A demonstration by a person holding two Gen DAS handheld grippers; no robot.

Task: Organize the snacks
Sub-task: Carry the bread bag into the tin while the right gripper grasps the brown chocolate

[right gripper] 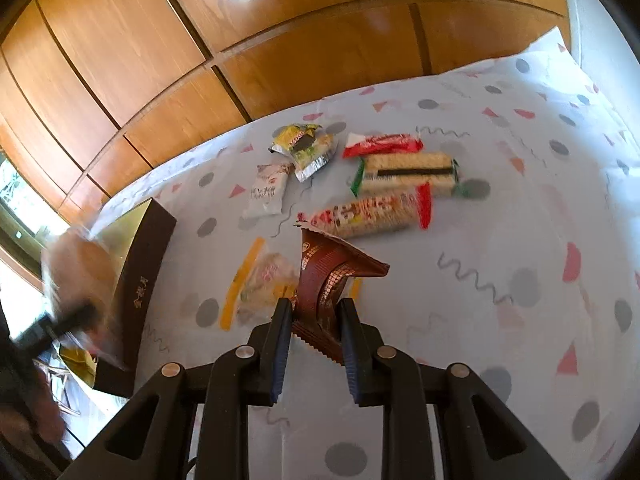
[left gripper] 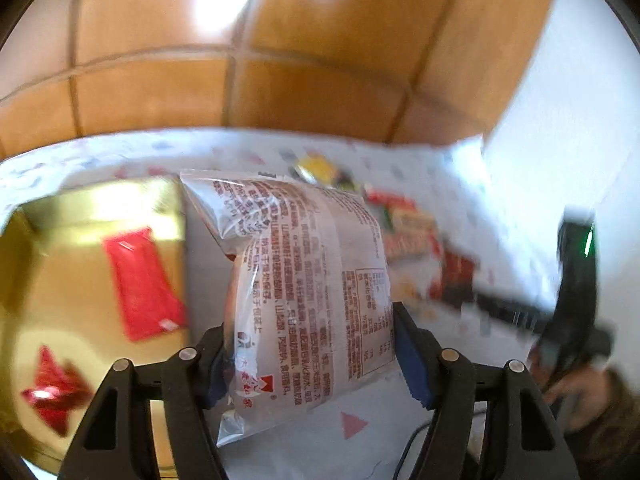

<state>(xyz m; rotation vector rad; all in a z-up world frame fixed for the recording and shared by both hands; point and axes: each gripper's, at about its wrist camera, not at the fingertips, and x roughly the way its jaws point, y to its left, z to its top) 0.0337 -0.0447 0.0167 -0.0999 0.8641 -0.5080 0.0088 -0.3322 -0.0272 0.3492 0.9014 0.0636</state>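
Note:
My left gripper (left gripper: 312,328) is shut on a clear bun package (left gripper: 304,264) printed with red text, held above the cloth beside an open gold-lined box (left gripper: 60,280). A flat red packet (left gripper: 140,280) and a crumpled red wrapper (left gripper: 56,392) lie in that box. In the right wrist view my right gripper (right gripper: 316,308) is shut on a brown wafer packet (right gripper: 328,264), lifted over the patterned tablecloth (right gripper: 500,220). The box's dark outer wall (right gripper: 140,280) shows at the left there, with the bun (right gripper: 80,268) blurred above it.
Loose snacks lie on the cloth: yellow-green packets (right gripper: 304,146), a white packet (right gripper: 268,190), a red-wrapped bar (right gripper: 382,144), two cracker sleeves (right gripper: 408,174) (right gripper: 368,216), and a clear packet with yellow ends (right gripper: 260,284). Wooden panels (right gripper: 160,60) stand behind the table.

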